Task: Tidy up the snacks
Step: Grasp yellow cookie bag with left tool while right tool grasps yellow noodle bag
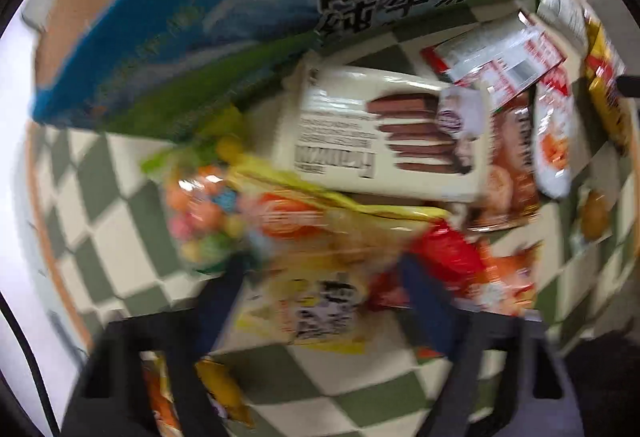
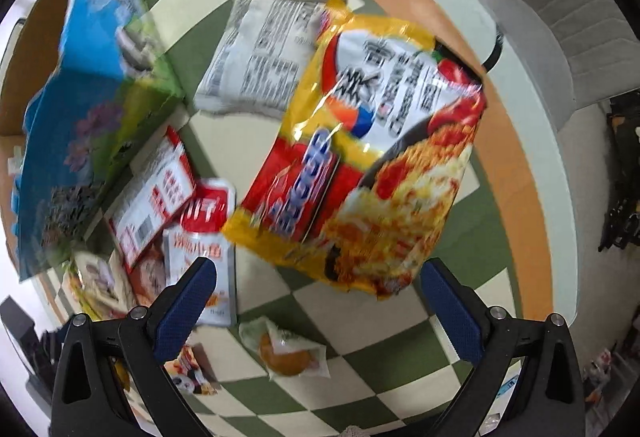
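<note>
In the left wrist view, the blue milk carton [image 1: 224,33] fills the upper left of the frame, its open brown inside just showing at the top. Below it, centre frame, snacks lie heaped on the checked worktop [image 1: 104,189]: a clear bag of coloured candies [image 1: 200,213], a cream wafer pack [image 1: 384,141] and, at lower centre, a yellow packet [image 1: 316,301]. The left gripper [image 1: 320,301] has its fingers spread around that yellow packet; blur hides whether the pads press on it, so I cannot tell if it is held.

In the right wrist view, the same carton [image 2: 88,105] stands at the left edge, with a red-and-white box [image 2: 156,193] and a white pouch [image 2: 200,253] beside it. A white packet [image 2: 264,57] lies printed-back up at upper centre, partly under a large yellow noodle bag [image 2: 372,157] at centre right. The right gripper [image 2: 320,293] is wide apart and empty, its fingers just short of the bag's near edge, with a small wrapped bun [image 2: 288,353] at bottom centre.

The risk, as I judge it: slick, puffy film may slide out of a shallow pinch, and dragging one packet could pull its overlapping neighbours off the worktop's edge.
</note>
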A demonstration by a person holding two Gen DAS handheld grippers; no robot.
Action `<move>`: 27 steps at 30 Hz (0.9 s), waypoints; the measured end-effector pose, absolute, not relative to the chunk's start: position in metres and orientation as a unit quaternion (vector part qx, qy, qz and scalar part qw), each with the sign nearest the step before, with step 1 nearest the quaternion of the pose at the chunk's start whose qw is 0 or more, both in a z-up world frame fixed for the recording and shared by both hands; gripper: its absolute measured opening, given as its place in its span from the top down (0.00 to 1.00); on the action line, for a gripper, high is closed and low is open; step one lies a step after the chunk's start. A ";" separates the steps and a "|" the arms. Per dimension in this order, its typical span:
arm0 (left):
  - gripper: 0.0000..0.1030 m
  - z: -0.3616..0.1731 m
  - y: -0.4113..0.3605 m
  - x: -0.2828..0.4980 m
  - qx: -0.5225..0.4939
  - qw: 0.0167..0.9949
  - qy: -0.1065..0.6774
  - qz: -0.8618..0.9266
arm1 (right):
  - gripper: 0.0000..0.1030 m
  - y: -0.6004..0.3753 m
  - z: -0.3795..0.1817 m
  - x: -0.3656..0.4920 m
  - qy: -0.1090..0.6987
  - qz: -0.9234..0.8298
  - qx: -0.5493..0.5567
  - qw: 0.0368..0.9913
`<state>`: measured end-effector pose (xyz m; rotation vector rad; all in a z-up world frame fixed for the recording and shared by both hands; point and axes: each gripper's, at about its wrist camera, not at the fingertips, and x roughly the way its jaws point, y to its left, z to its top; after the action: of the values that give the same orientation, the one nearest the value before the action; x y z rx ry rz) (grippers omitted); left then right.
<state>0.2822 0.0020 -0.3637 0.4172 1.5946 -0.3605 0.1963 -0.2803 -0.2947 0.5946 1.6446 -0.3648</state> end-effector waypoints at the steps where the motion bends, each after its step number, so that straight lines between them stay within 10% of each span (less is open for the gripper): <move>1: 0.44 -0.362 0.005 0.282 0.167 0.670 0.708 -0.149 | 0.00 -0.286 -0.295 0.198 0.712 -0.172 0.259 0.630; 14: 0.45 -0.375 0.083 0.245 -0.022 0.667 0.744 -0.038 | 0.00 -0.343 -0.347 0.236 0.739 -0.239 0.287 0.561; 27: 0.43 -0.403 0.138 0.214 -0.013 0.644 0.764 -0.035 | 0.10 -0.296 -0.354 0.221 0.803 -0.087 0.075 0.585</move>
<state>0.2142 0.1379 -0.4029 -0.0302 1.7408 -0.0796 0.2208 -0.2960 -0.3540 0.1742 1.8730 -0.2041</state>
